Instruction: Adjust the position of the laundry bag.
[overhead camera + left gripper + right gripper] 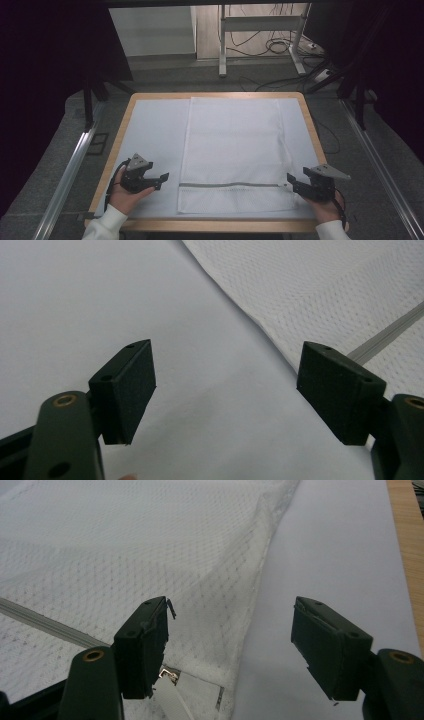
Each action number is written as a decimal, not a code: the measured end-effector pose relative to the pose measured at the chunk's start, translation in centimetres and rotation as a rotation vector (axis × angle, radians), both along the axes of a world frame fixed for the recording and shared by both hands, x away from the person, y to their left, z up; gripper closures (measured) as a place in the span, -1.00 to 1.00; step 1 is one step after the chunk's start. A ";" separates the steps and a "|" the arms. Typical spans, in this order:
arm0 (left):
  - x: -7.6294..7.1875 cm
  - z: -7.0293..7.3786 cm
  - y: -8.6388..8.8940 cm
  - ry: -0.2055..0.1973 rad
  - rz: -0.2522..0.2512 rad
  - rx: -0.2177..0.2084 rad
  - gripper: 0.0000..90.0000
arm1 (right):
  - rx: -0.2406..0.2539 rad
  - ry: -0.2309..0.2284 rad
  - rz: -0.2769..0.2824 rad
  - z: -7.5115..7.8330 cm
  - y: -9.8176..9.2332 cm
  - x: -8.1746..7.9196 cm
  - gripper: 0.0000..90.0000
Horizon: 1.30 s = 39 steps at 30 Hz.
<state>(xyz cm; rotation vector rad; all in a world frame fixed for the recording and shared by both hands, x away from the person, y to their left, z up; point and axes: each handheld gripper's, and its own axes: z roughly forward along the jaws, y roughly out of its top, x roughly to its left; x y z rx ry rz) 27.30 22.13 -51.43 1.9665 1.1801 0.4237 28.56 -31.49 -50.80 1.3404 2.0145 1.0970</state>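
Mesh laundry bag [235, 150], white and flat, lies spread across the middle of the table [215, 95], on a pale sheet [155, 130] that covers most of the wooden top. Its grey zipper [230, 185] runs straight across the bag near the edge closest to the person, from one side to the other.

At the near left, the left gripper [162, 181] rests low over the bare sheet, just beside the bag's left edge, pointing toward it. Its jaws stand wide apart with nothing between them; in the left gripper view the left gripper [225, 390] frames plain sheet, with the mesh laundry bag [320, 285] and a stretch of the zipper [385, 335] just beyond the right-hand jaw.

At the near right, the right gripper [291, 181] sits by the bag's right edge, at the end of the zipper line. Its jaws are also spread wide and hold nothing. In the right gripper view the right gripper [230, 645] straddles the bag's side seam: one jaw hovers over the mesh laundry bag [125, 545], right above the metal zipper pull [167, 674], the other over the sheet [335, 545]. Whether that jaw touches the mesh I cannot tell.

Both hands wear white sleeves [107, 222] at the wrists.
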 end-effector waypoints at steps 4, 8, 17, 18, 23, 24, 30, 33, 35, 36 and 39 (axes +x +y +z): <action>0.1 -0.1 -0.3 0.007 0.004 0.016 -0.45 | -0.004 0.007 0.015 -0.1 0.1 0.0 -0.31; 0.1 -0.1 -0.5 0.005 0.003 0.026 -0.44 | -0.014 -0.001 0.023 0.1 0.2 -0.1 -0.31; 0.2 0.4 -0.9 0.009 -0.004 0.013 -0.42 | -0.024 -0.026 0.022 0.9 0.4 -1.0 -0.31; 0.2 0.3 -1.1 0.013 -0.009 0.017 -0.42 | -0.024 -0.026 0.022 0.9 0.4 -1.0 -0.31; 0.9 0.3 -2.0 0.037 -0.006 0.018 -0.36 | -0.028 -0.014 0.032 0.6 0.7 -0.4 -0.31; 1.1 0.4 -2.2 0.041 -0.002 0.017 -0.34 | -0.026 -0.012 0.033 0.6 0.8 -0.3 -0.31; 2.1 0.6 -3.6 0.070 -0.008 0.023 -0.25 | -0.033 -0.025 0.028 0.9 0.8 -0.5 -0.31; 2.7 0.6 -4.1 0.082 -0.002 0.023 -0.26 | -0.038 -0.028 0.029 0.9 0.9 -0.5 -0.31; 3.1 0.5 -4.4 0.092 -0.002 0.027 -0.28 | -0.038 -0.028 0.029 0.9 0.9 -0.4 -0.31; 3.3 0.4 -4.6 0.097 -0.002 0.025 -0.28 | -0.038 -0.028 0.029 0.9 0.9 -0.4 -0.31; 3.7 -0.1 -5.6 0.122 -0.022 0.036 -0.29 | -0.040 -0.026 0.032 0.9 0.9 -0.2 -0.31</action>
